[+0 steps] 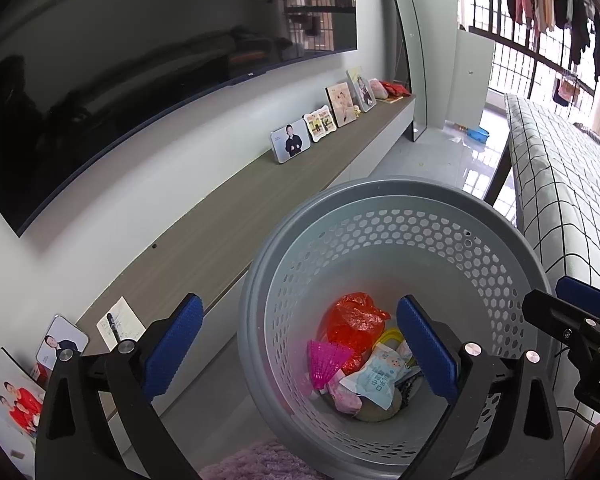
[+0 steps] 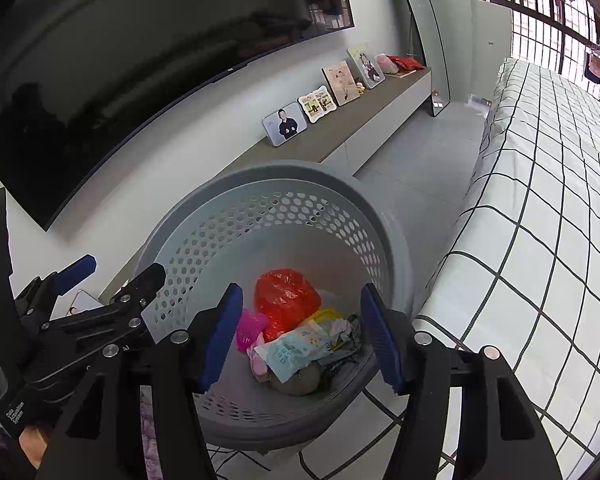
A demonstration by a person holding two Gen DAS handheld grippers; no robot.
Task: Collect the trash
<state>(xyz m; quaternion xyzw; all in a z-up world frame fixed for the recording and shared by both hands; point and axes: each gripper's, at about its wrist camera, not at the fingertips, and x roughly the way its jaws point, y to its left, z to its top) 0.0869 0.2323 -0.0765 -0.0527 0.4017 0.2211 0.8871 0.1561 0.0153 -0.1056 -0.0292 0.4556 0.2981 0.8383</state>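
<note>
- Both grippers hung over the grey perforated basket (image 1: 380, 216), which stood on the tiled floor (image 1: 440, 152) between the low worktop (image 1: 220, 216) at its 9 o'clock and the checked bed (image 2: 540, 200) at its 3 o'clock.
- The left gripper (image 1: 300, 344) had its blue pads spread wide and held nothing; its right finger reached over the basket's opening while its left finger stayed outside the rim, toward the worktop.
- The right gripper (image 2: 300, 336) was likewise parted and empty, its fingers framing the pile inside.
- The trash lay at the bottom of the basket: a crumpled red plastic bag (image 1: 354, 316) toward 12 o'clock, a pink ribbed piece (image 1: 324, 362) at 9 o'clock, a pale blue printed packet (image 1: 374, 380) in the middle, and a yellow item (image 1: 390, 336) half buried.
- Judged from the empty grippers over the pile, a drop looked complete; the basket seemed only partly full.
- To do the next step well, both grippers would likely need lifting straight clear of the rim before swinging away, so the light basket was not tipped.
- Framed photos (image 1: 292, 142) lined the worktop at 11 o'clock; those looked like keepsakes, not trash, and were best left alone.
</note>
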